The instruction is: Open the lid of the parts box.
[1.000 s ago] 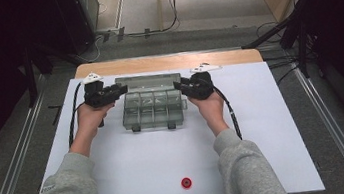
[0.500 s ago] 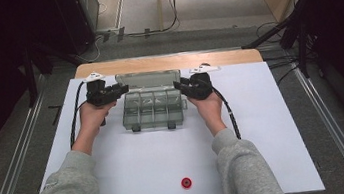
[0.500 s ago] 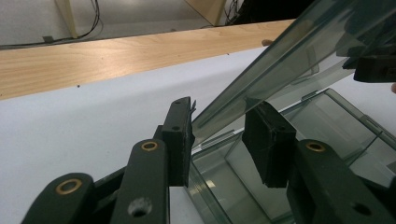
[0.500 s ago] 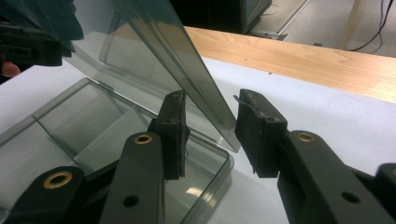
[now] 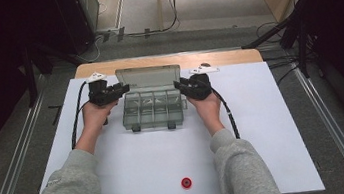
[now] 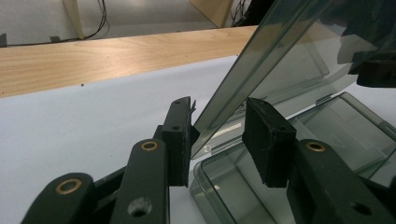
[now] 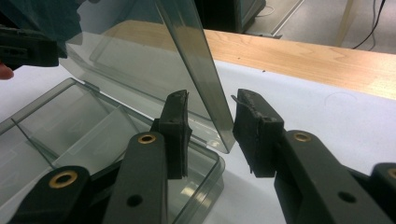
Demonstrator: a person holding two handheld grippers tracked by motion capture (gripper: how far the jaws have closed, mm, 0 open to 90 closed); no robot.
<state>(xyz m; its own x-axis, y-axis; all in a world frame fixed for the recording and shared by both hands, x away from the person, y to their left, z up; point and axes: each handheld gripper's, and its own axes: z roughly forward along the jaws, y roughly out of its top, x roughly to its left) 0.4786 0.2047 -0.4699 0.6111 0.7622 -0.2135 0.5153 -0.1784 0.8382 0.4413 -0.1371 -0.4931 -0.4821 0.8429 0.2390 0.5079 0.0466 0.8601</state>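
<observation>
A clear grey compartment box (image 5: 151, 110) sits at the back middle of the white table, its lid (image 5: 148, 77) raised and leaning back. My left gripper (image 5: 122, 89) is at the lid's left end. In the left gripper view its jaws (image 6: 219, 112) straddle the lid's edge (image 6: 280, 60), which rests against one pad, with a gap to the other. My right gripper (image 5: 178, 85) is at the lid's right end. Its jaws (image 7: 212, 100) have just been closing around the lid (image 7: 140, 56), which stands between the pads with a narrow gap on each side. The empty compartments (image 7: 60, 121) lie below.
A small red round piece (image 5: 186, 182) lies near the table's front edge. A wooden strip (image 5: 170, 62) runs along the back of the white tabletop (image 5: 265, 130). A black cable (image 5: 228, 115) trails along each forearm. The floor drops away on both sides.
</observation>
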